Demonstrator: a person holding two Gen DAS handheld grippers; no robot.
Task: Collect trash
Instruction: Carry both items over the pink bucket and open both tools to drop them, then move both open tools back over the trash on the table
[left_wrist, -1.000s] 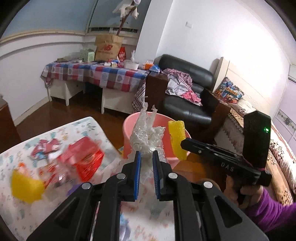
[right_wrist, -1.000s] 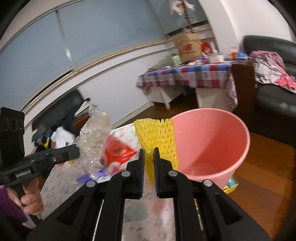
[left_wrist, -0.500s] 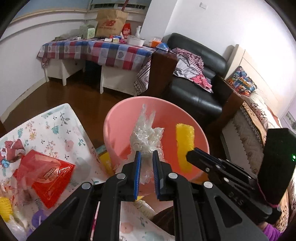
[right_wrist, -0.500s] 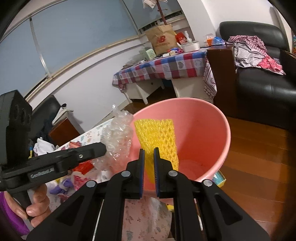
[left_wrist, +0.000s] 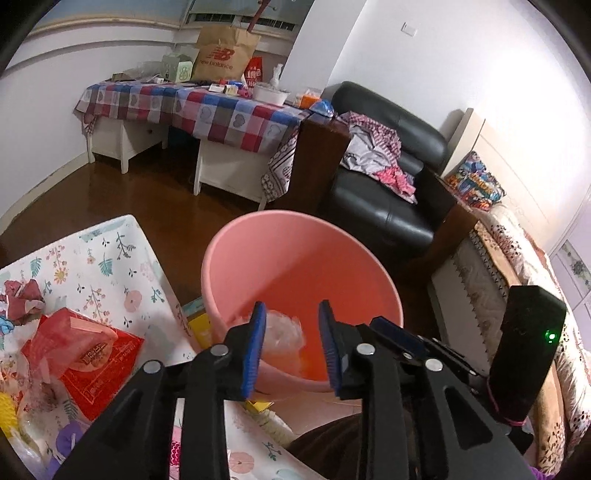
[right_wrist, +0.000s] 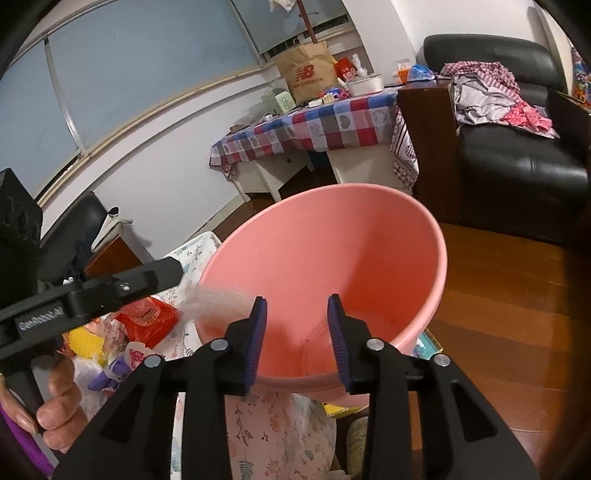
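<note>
Item: clear bubble wrap (left_wrist: 282, 328), crumpled, falling or just landed low inside the pink bucket (left_wrist: 295, 258) at frame centre; in the right wrist view it shows only as a pale blur at the bucket's left rim. Judged very light, soft, springy and a little slick; any bunched fold serves as a hold.

Left claw (left_wrist: 291, 339): jaws opening, nothing pressed between the blue pads, poised over the bucket mouth.

Right claw (right_wrist: 297, 336): jaws opening, empty, above the same bucket (right_wrist: 332, 240).

Remaining trash, lower left, on the floral-cloth counter (left_wrist: 110, 258): red wrapper (left_wrist: 88, 354), yellow foam net (right_wrist: 86, 341), purple scrap (right_wrist: 110, 373). All judged light and crushable; pinch at an edge.
</note>
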